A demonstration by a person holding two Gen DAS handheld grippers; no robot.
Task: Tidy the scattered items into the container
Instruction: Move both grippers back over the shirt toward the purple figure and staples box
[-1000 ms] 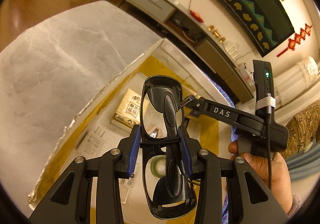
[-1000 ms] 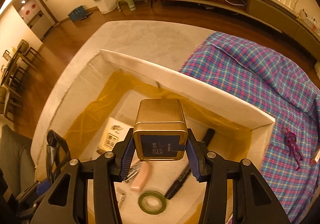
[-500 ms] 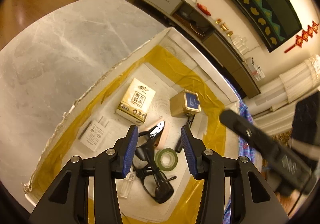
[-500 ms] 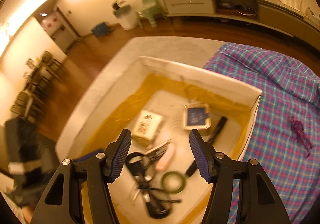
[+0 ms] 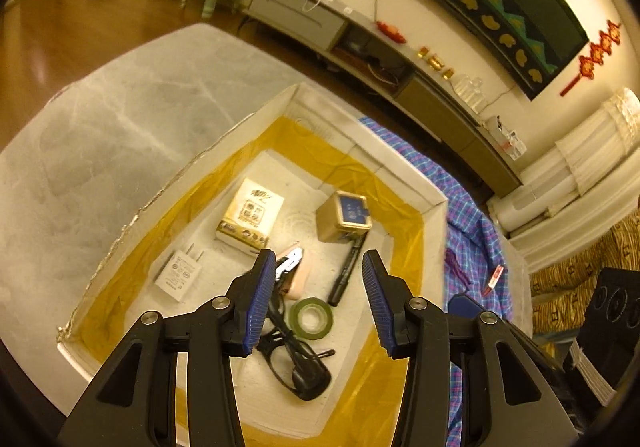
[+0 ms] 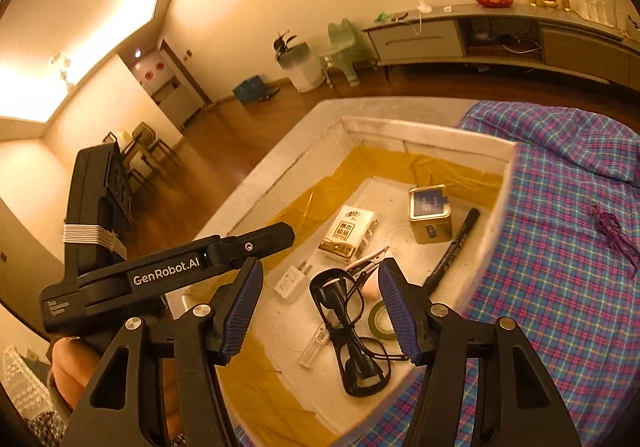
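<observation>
Glasses (image 6: 352,331) folded in container (image 6: 432,135), long axis toward camera; both tools wide, empty.

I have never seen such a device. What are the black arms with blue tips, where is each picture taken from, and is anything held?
They are hand-held tongs, one in each of a person's hands, each carrying a camera looking along its fingers. One picture comes from the left tongs, the other from the right tongs. Both are open and hold nothing. Below is a white box on a table, holding glasses, a gold tin, a tape roll, a marker and a plug. A purple item lies outside on the checked cloth.
</observation>
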